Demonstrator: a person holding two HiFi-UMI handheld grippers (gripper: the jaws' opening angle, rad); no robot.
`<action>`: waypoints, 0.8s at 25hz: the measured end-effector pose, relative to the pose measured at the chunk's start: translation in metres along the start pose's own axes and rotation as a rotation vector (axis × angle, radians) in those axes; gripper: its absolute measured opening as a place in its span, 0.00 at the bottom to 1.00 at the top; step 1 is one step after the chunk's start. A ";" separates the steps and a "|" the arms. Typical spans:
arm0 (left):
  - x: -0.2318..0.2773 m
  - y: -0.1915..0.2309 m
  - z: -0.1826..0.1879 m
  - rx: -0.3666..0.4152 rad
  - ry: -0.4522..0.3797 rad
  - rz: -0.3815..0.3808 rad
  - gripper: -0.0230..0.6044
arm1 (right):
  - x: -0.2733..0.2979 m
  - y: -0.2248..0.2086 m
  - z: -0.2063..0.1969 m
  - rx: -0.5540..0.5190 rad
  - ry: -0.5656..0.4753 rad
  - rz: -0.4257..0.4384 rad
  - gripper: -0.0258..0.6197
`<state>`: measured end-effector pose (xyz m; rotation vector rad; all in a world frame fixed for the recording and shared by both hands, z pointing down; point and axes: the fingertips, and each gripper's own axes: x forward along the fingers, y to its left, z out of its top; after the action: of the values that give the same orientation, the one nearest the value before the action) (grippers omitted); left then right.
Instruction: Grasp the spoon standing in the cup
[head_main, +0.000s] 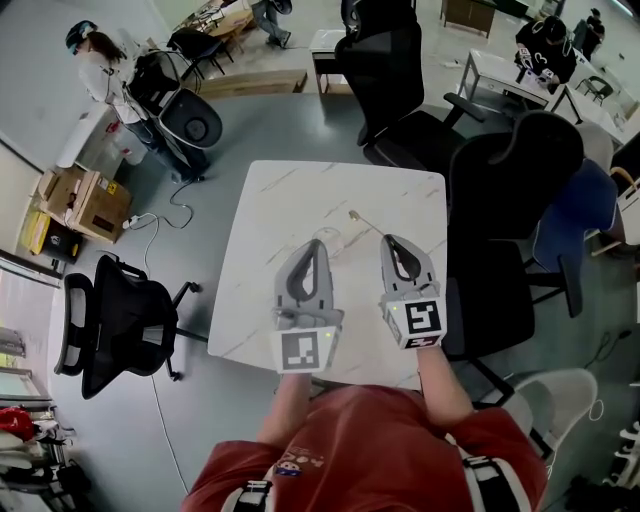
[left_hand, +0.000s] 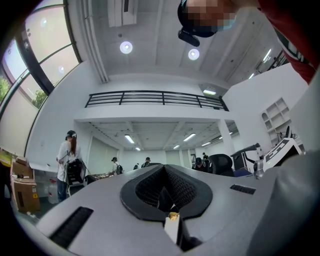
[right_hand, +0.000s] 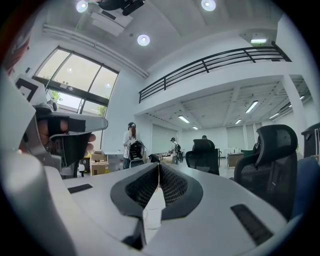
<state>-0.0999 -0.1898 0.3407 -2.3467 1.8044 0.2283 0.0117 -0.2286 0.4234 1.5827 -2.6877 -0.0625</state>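
A clear glass cup (head_main: 333, 243) stands on the white marble table (head_main: 290, 190), just right of the tip of my left gripper (head_main: 318, 246). That gripper is shut with nothing between its jaws (left_hand: 165, 192). A thin gold spoon (head_main: 366, 224) slants from the tip of my right gripper (head_main: 388, 240) toward the far left, outside the cup. The right gripper (right_hand: 159, 170) is shut, and a thin gold line, the spoon (right_hand: 159, 175), shows in the seam of its jaws. Both gripper views look out over the room, with the cup not in them.
Black office chairs stand beyond the far edge (head_main: 395, 80) and at the table's right (head_main: 505, 200) and left (head_main: 120, 320). Cardboard boxes (head_main: 85, 205) sit on the floor at the left. People stand in the background.
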 end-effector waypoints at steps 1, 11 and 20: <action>0.001 -0.001 0.001 0.004 -0.002 -0.004 0.05 | -0.001 -0.002 0.005 -0.003 -0.010 -0.004 0.07; 0.006 -0.006 0.014 0.003 -0.031 -0.015 0.05 | -0.014 -0.014 0.051 -0.064 -0.101 -0.046 0.07; 0.012 -0.009 0.022 0.009 -0.054 -0.018 0.05 | -0.021 -0.020 0.079 -0.132 -0.183 -0.087 0.07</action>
<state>-0.0882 -0.1941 0.3167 -2.3266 1.7552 0.2772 0.0363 -0.2177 0.3440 1.7303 -2.6773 -0.3958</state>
